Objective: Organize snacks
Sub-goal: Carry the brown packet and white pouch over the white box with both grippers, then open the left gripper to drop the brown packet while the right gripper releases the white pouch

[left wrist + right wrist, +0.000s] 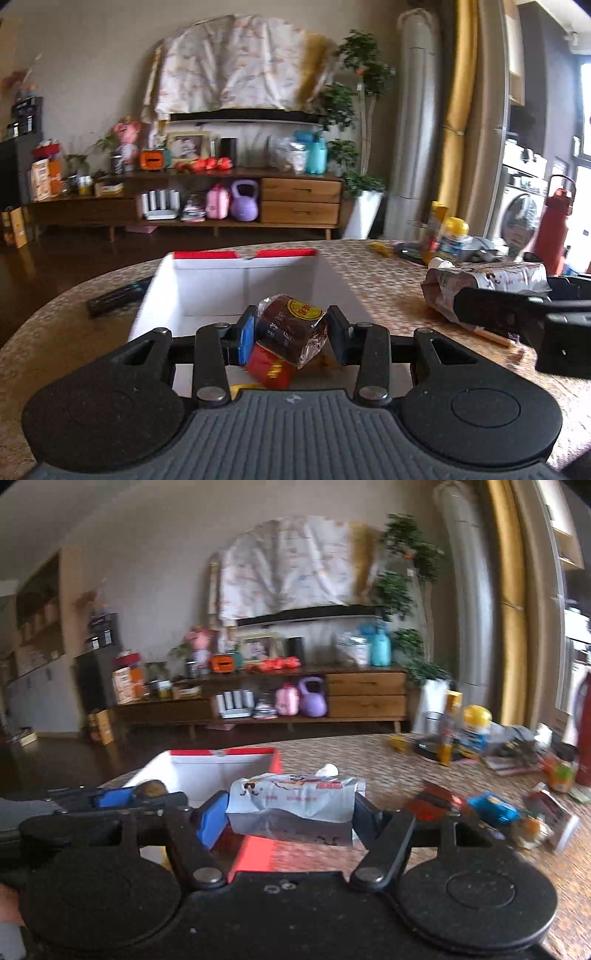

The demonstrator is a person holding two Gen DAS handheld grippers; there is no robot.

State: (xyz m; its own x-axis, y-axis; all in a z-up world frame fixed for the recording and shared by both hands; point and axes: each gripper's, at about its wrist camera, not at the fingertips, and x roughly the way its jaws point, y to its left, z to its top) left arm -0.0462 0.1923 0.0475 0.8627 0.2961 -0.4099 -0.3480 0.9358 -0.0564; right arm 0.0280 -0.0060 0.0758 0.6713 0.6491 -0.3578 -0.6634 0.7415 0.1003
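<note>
Left gripper [291, 334] clamps a brown wrapped snack [291, 328] over the white box [243, 284]; right gripper [291, 812] grips a silver pouch [295, 805] beside the box's right wall.

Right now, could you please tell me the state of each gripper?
Left gripper: shut on the brown snack pack.
Right gripper: shut on the silver snack bag.

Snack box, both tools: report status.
Left tool shut on brown snack pack, over the white box. Right tool shut on silver pouch, beside the box. Nothing in the way.
</note>
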